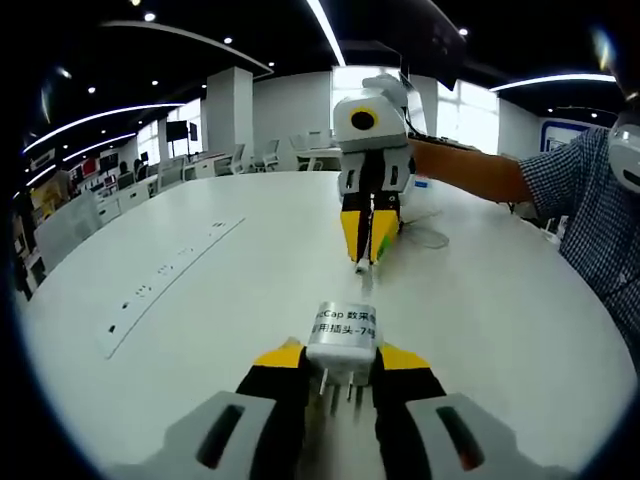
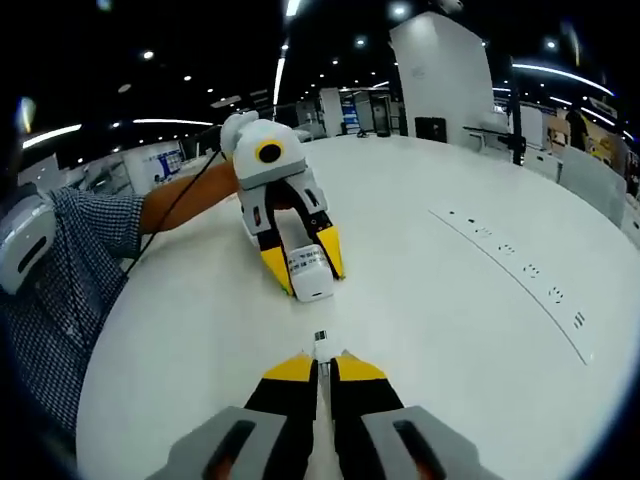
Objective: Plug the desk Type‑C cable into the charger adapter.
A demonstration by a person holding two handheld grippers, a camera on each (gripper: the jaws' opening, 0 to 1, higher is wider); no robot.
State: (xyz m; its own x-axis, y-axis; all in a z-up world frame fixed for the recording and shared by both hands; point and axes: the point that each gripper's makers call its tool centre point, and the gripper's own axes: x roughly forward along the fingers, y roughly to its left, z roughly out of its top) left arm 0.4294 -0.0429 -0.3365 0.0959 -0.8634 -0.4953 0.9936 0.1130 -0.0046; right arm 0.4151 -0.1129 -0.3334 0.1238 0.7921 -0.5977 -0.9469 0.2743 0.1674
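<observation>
Fingers of left gripper [image 1: 340, 372] clamp charger adapter [image 1: 342, 335]; right gripper [image 2: 320, 368] pinches Type‑C cable [image 2: 321, 342] beside table's socket strip [image 2: 520, 270].

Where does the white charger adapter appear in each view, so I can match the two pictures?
Left gripper view: the charger adapter sits bottom centre, clamped between that view's own jaws, prongs toward the camera.
Right gripper view: the adapter is centre-left, held in the left gripper coming in from the left.
Shared landmark: the socket strip set into the white table.
</observation>
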